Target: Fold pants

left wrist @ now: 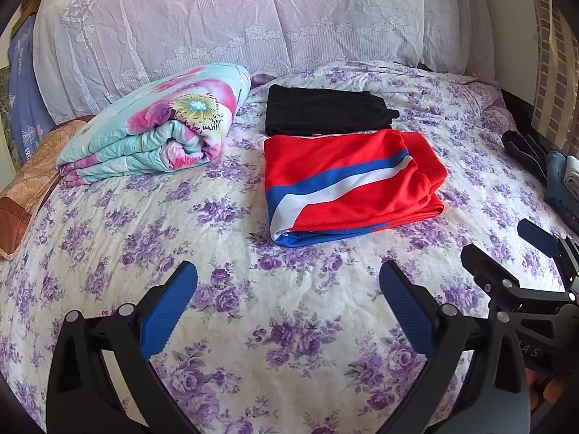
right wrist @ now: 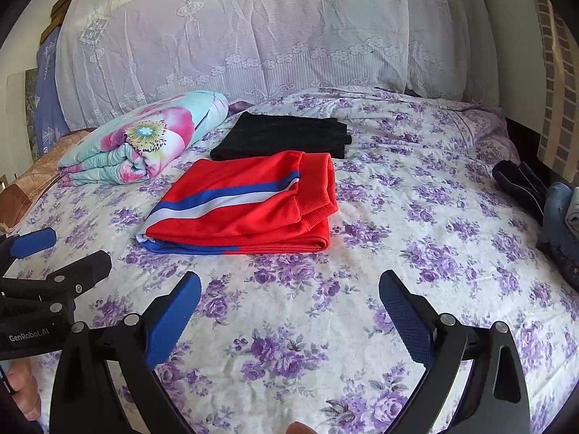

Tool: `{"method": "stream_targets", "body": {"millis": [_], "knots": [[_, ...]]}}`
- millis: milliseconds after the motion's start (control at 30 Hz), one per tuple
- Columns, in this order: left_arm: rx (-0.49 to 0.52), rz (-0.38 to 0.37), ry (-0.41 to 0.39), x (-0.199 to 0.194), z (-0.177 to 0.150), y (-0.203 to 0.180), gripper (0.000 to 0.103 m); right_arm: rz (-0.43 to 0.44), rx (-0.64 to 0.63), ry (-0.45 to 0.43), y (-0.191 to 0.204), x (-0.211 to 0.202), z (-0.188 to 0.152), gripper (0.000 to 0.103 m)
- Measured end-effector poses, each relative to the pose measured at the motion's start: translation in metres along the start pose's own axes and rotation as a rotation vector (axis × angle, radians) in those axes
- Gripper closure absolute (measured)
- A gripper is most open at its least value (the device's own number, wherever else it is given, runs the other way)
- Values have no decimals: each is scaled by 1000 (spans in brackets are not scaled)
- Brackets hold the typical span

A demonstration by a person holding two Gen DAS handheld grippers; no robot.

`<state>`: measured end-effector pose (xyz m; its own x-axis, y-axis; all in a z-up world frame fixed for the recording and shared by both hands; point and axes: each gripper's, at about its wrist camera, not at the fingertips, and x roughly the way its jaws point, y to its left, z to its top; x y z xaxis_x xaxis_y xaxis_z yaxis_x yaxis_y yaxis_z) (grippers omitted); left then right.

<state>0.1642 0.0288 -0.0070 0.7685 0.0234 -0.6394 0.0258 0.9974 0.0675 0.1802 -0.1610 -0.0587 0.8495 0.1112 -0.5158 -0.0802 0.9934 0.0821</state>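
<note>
Red pants (left wrist: 347,184) with a blue-and-white stripe lie folded near the middle of the bed (left wrist: 108,238); black folded garment (left wrist: 325,110) touching their far edge, toward the head of the bed; floral quilt (left wrist: 159,123) rolled at the bed's left edge; dark clothes (right wrist: 542,202) piled at the right edge; left gripper (left wrist: 288,282) fingers wide apart, empty, above the sheet; right gripper (right wrist: 289,289) likewise spread, holding nothing.

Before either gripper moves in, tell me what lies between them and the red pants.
Nothing visible. Only bare floral bedsheet lies between the open left gripper and the folded red pants, and likewise ahead of the open right gripper. The black garment lies beyond the pants; the rolled quilt lies off to the left.
</note>
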Motion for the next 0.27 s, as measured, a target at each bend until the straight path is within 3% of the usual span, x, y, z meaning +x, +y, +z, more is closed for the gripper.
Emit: {"method": "stream_targets", "body": {"millis": [267], "knots": [[-12, 6, -1, 0, 1, 4, 5, -2, -2, -1, 0, 0, 0, 4]]}}
